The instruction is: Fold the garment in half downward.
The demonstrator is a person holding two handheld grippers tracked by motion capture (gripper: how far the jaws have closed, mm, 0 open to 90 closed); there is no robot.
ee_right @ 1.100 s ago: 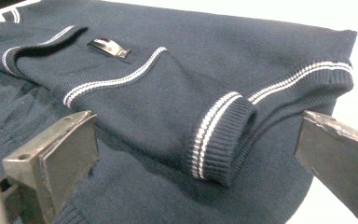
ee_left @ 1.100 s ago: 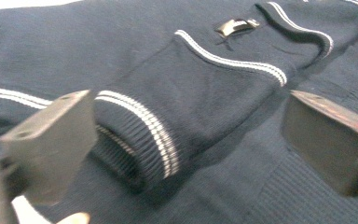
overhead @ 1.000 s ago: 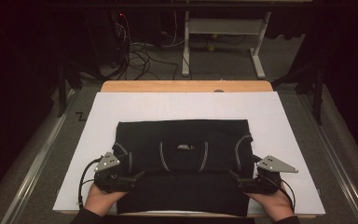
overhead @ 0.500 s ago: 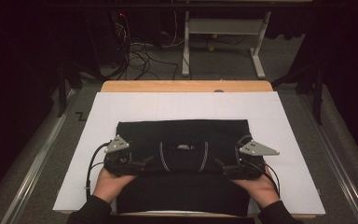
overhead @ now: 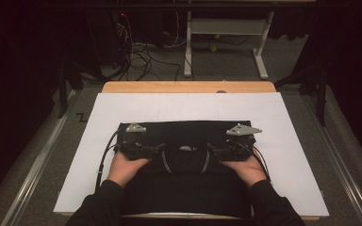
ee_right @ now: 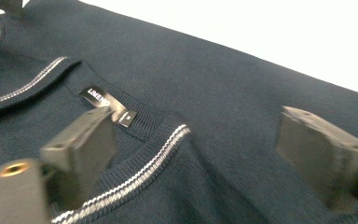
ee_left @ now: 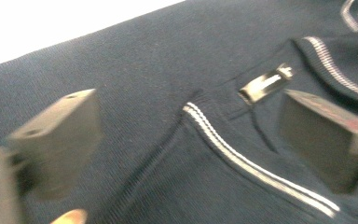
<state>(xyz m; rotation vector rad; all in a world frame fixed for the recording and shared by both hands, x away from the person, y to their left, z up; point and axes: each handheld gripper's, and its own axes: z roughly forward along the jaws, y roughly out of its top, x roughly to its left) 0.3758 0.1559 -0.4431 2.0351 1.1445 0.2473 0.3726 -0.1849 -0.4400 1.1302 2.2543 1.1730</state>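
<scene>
High view: the sweater's (overhead: 184,165) collar lies between the left gripper (overhead: 156,149) and right gripper (overhead: 213,150), both jaws wide, just been closing, empty.

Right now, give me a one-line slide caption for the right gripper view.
Open right tool poised over a dark sweater's striped neckline, beside the neck label.

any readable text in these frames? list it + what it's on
"LINEN...": partial white lettering on the black neck label sewn inside the collar of the dark sweater; a finger of the right gripper hides the rest.
Small white tag beside that label: one character, too small to read.
The same label in the left gripper view: too blurred to read.
</scene>
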